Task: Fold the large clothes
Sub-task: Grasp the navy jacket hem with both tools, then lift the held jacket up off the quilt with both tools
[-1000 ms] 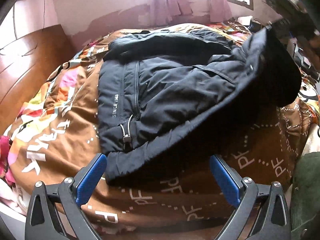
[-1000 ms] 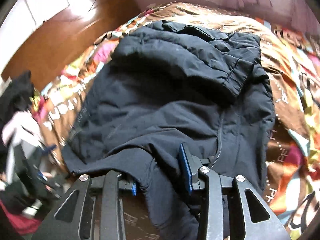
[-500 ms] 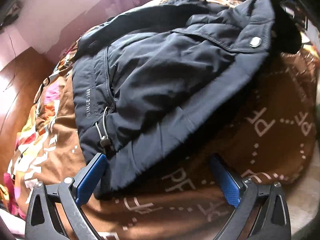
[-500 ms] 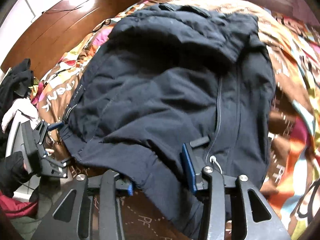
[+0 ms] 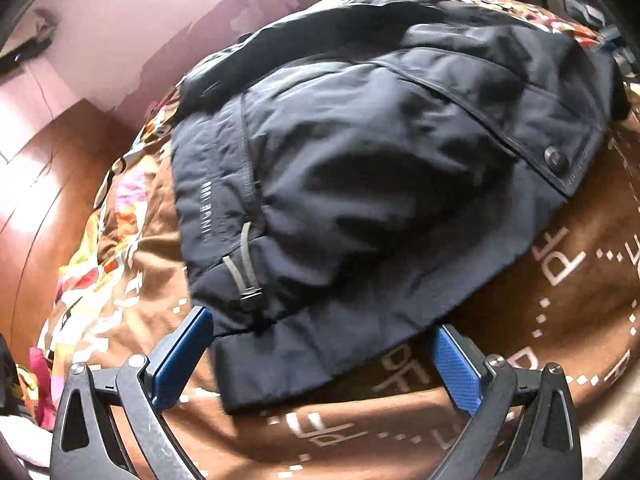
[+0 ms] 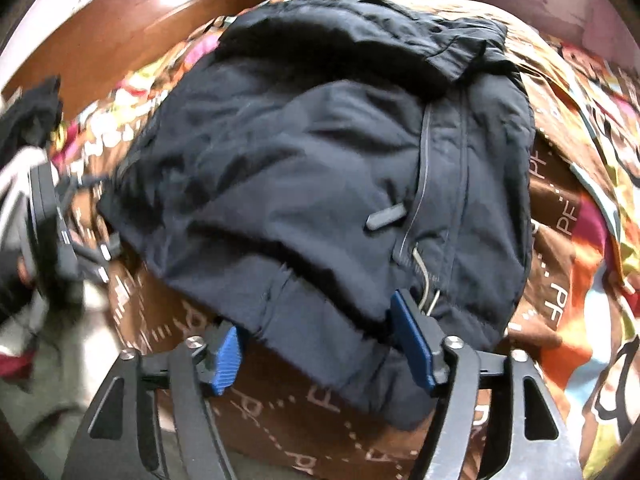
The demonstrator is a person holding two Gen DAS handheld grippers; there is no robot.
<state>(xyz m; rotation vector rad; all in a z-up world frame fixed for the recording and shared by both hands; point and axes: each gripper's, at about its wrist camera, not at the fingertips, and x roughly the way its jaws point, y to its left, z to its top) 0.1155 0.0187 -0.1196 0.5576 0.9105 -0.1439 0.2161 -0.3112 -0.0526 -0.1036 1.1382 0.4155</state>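
Observation:
A dark navy padded jacket [image 5: 360, 160] lies partly folded on a brown patterned bedspread [image 5: 580, 288]. It also shows in the right wrist view [image 6: 320, 168]. My left gripper [image 5: 320, 356] is open, its blue pads on either side of the jacket's near hem corner, with a grey drawcord toggle [image 5: 246, 276] just ahead. My right gripper [image 6: 316, 344] is open wide around the jacket's hem flap, which lies between the pads. The left gripper [image 6: 60, 224] shows blurred at the left of the right wrist view.
A brown wooden headboard [image 5: 36, 184] stands on the left. A pink wall [image 5: 132, 20] and curtains are behind the bed. Dark and pale clothes [image 6: 28, 128] lie heaped at the bed's left edge. The bedspread has colourful patches [image 6: 592, 264] on the right.
My right gripper has opened and let go of the jacket flap, which now lies on the bed. My left gripper has moved closer to the hem corner and stays open.

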